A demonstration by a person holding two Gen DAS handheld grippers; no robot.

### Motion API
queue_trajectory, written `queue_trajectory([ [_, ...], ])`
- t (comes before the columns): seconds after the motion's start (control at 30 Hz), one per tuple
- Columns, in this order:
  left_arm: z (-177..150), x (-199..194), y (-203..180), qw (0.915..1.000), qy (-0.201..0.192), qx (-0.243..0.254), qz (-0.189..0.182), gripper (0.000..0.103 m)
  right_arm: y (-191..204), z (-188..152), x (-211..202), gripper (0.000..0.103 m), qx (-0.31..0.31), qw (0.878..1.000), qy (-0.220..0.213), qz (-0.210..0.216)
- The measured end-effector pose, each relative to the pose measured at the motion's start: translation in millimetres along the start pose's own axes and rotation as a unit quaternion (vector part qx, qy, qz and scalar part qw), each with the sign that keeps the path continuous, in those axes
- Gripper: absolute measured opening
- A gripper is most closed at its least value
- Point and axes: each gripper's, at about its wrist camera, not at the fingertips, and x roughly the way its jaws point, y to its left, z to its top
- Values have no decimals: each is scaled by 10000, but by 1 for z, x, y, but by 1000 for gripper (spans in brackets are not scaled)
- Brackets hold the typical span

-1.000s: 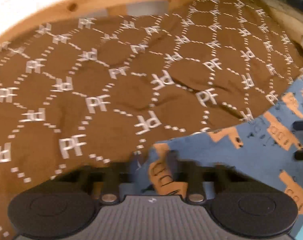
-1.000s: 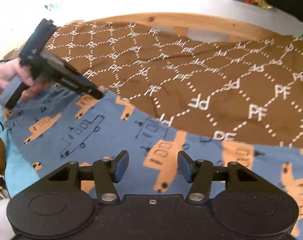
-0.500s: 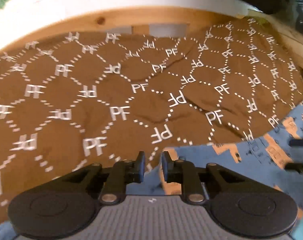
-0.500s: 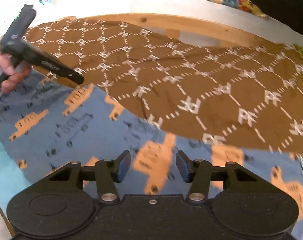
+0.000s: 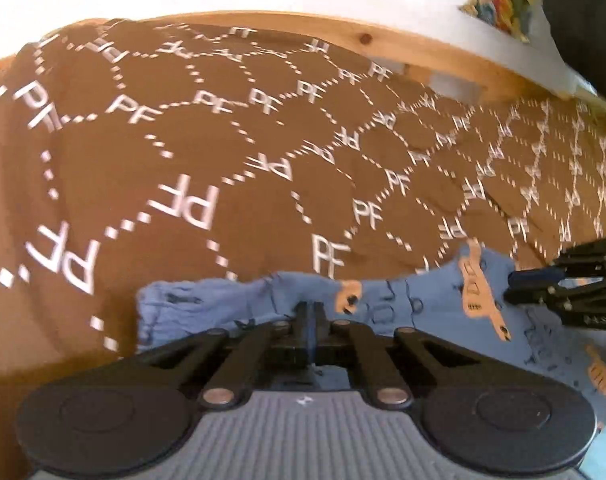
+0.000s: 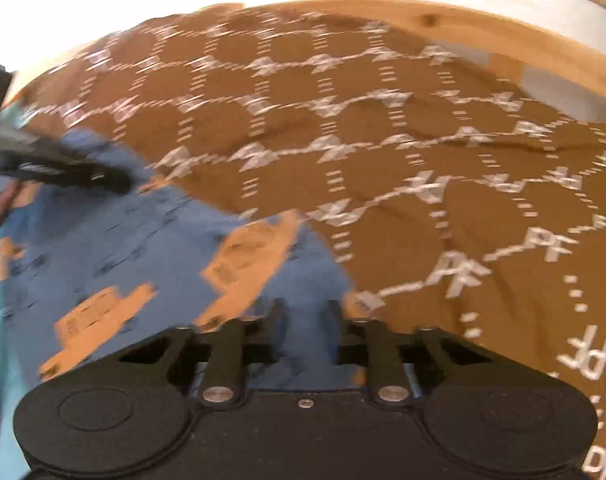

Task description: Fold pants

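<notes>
Early stage: left tool (image 5: pixel 311 312) clamped on blue pants (image 5: pixel 423 304) edge, right tool (image 6: pixel 303 312) closing on fabric; folding not yet done.

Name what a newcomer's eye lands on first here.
First the brown blanket with white PF lettering, filling most of both views up to a wooden frame. Next the blue pants with orange vehicle prints along its near edge. The left gripper is shut on the pants' edge; the right gripper has just been closing over them.
</notes>
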Motion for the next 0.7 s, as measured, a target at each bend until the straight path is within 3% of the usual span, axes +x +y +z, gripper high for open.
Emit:
queue_trajectory([
  [0.07,4,-3,4,10000,-66,-18,47,3,-7,-1,-9,15,220,9991,-102,-345],
  [0.1,6,-6,3,9999,-106,-26,117,3,-8,-3,-16,30,299,9975,-114,-625],
  [0.13,7,-9,-1,9997,-135,-28,202,3,-7,-7,-24,32,352,9957,-137,-843],
  [0.2,6,-17,-11,9996,-207,107,164,8,-1,-20,-49,32,452,9953,-316,-791],
  [0.37,-9,-23,-66,9938,-253,722,-803,40,49,-67,-80,33,359,9966,-151,-726],
  [0.47,-26,-9,-94,9906,170,1032,-886,45,53,-93,-89,34,281,9928,-44,-1167],
  [0.53,-39,1,-97,9901,411,1282,-385,45,36,-107,-105,37,457,9862,-65,-1588],
  [0.6,-46,3,-85,9898,421,1336,-268,42,9,-117,-126,41,688,9769,-50,-2023],
  [0.7,-36,-4,-74,9940,479,972,-172,39,-44,-134,-162,42,1069,9463,-85,-3049],
])
